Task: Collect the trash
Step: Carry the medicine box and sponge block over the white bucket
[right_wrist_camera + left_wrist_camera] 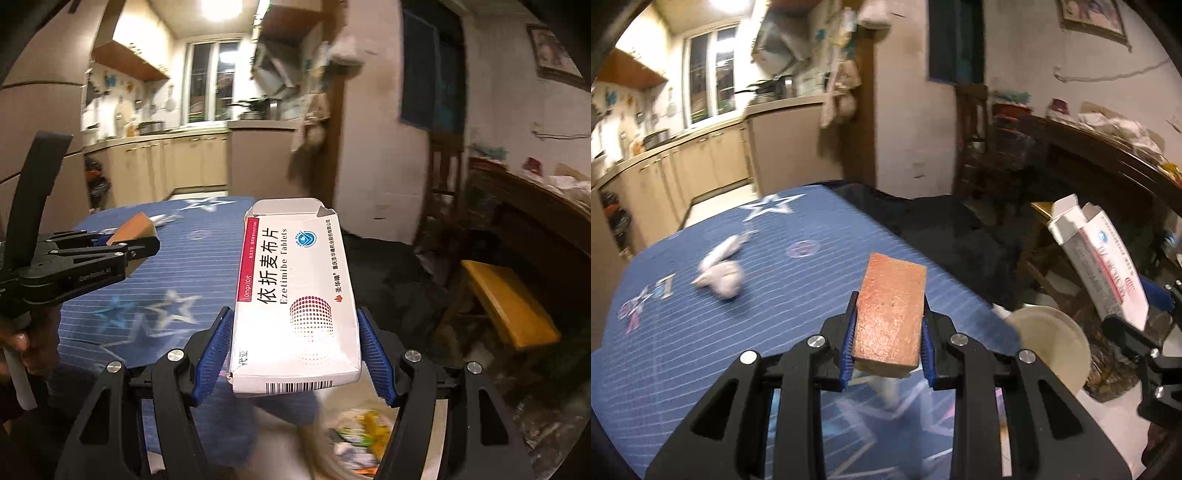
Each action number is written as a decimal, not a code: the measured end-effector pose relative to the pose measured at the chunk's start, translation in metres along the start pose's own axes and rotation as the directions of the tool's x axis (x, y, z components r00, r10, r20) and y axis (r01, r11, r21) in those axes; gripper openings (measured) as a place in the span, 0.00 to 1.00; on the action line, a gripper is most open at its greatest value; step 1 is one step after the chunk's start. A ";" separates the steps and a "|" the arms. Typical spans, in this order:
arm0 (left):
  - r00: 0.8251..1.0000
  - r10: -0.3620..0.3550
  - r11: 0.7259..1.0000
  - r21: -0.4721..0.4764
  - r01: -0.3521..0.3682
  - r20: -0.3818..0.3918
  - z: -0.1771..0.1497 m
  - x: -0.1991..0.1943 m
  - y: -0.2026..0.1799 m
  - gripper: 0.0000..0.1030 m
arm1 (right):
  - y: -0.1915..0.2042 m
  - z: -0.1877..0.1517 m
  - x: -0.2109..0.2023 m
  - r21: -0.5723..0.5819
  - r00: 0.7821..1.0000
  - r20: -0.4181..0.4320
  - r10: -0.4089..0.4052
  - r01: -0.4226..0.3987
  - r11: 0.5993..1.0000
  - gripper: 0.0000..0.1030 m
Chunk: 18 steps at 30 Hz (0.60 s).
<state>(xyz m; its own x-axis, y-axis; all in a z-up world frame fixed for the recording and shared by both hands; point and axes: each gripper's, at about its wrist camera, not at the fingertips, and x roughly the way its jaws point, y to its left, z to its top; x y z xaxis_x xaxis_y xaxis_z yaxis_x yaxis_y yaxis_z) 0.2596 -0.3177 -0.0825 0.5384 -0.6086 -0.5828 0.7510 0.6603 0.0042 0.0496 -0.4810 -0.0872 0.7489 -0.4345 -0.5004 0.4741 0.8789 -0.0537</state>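
Observation:
My left gripper (888, 341) is shut on an orange-topped sponge block (891, 314) and holds it above the blue star-patterned tablecloth (683, 332). My right gripper (295, 350) is shut on an open white medicine box (295, 295) with red trim, held over the table's right edge. The box also shows at the right of the left wrist view (1104, 266). The left gripper with the sponge shows at the left of the right wrist view (92, 251). Crumpled white tissues (720, 269) lie on the cloth at the far left.
A bin with colourful trash (362, 439) sits on the floor below the right gripper; its pale rim (1052, 343) shows beside the table. A yellow stool (513, 306) and a dark cabinet (535, 221) stand at the right. Kitchen counters (683, 162) lie beyond.

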 end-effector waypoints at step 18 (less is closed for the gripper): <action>0.997 -0.070 0.972 0.222 0.076 -0.034 0.008 0.052 -0.156 0.26 | -0.166 -0.057 -0.044 0.143 0.963 -0.021 -0.267 0.268 0.953 0.65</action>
<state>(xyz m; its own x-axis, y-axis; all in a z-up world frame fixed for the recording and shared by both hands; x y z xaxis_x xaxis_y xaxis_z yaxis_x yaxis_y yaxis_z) 0.1736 -0.4553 -0.1068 0.4712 -0.6382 -0.6088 0.8557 0.4983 0.1399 -0.0880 -0.5962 -0.1060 0.5850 -0.6494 -0.4858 0.7185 0.6929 -0.0611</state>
